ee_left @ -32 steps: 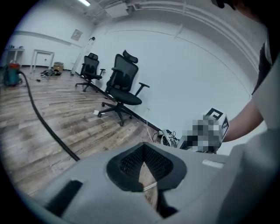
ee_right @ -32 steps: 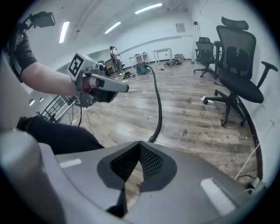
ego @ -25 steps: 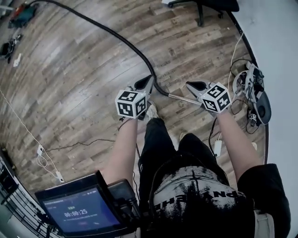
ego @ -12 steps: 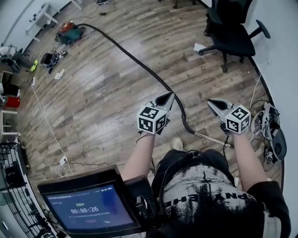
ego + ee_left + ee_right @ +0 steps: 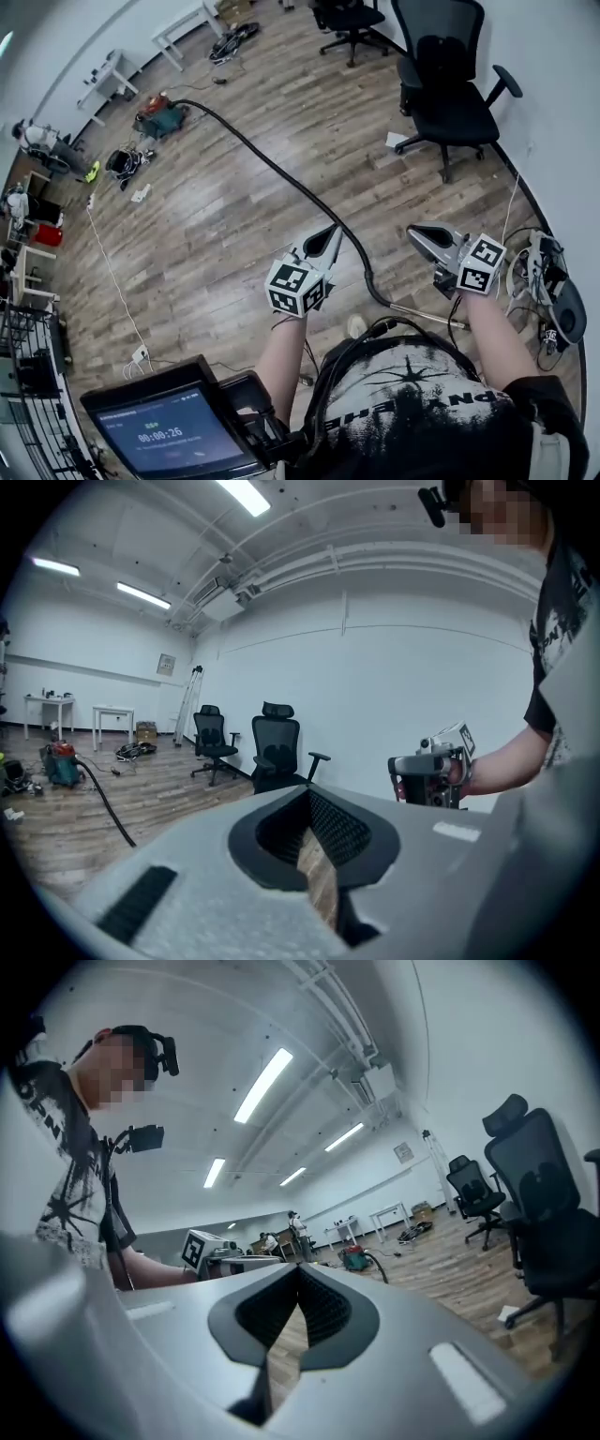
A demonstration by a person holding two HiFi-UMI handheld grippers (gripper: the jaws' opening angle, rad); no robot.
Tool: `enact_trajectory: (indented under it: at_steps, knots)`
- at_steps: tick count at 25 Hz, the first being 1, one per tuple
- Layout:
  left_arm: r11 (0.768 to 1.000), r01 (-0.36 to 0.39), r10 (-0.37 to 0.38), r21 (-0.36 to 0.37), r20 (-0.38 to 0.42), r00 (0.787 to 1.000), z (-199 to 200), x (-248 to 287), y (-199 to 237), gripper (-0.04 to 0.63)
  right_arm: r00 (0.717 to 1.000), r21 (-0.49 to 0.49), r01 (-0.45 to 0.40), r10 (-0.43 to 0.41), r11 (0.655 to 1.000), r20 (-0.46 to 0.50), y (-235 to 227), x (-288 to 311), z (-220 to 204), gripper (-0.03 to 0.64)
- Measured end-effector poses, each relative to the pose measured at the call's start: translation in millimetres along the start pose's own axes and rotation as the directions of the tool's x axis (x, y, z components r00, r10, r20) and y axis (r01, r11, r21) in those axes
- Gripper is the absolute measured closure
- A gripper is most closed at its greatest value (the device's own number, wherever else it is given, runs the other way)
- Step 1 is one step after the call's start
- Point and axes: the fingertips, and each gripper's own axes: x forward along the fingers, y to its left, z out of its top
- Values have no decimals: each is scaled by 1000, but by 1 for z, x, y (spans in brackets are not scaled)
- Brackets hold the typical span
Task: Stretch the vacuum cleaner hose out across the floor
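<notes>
I have my left gripper (image 5: 330, 234) and right gripper (image 5: 415, 233) at lower centre, both closed and empty. The long black vacuum hose (image 5: 268, 165) runs toward the upper left.

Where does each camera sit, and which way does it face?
Head view: on the person's head, steeply down at the floor and hose; shows forearms, shirt, left gripper, right gripper.
Left gripper view: on the left gripper, along its shut jaws across the room at the office chair; shows the right gripper and forearm.
Right gripper view: on the right gripper, along its shut jaws toward the vacuum cleaner; shows the torso and left gripper.
Shared: all three show the vacuum cleaner.
</notes>
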Motion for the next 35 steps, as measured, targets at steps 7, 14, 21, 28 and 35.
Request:
enact_trajectory:
  at_steps: [7, 14, 21, 28, 35]
  knots:
    - [998, -15, 10, 63, 89, 996, 33, -2, -104, 595, 996, -49, -90, 91, 995, 10, 25, -65, 15, 609]
    - [998, -59, 57, 16, 117, 991, 51, 15, -133, 595, 988, -204, -116, 92, 972, -124, 21, -94, 19, 609]
    - [996, -79, 76, 31, 111, 991, 56, 23, -160, 595, 988, -205, -126, 105, 971, -112, 19, -113, 32, 610]
    - [993, -106, 98, 43, 156, 983, 54, 4, -191, 595, 988, -255, -130, 105, 958, -109, 35, -139, 26, 610]
    - [992, -118, 109, 47, 155, 982, 55, 6, -185, 595, 986, -290, -139, 106, 947, -127, 32, -129, 25, 611]
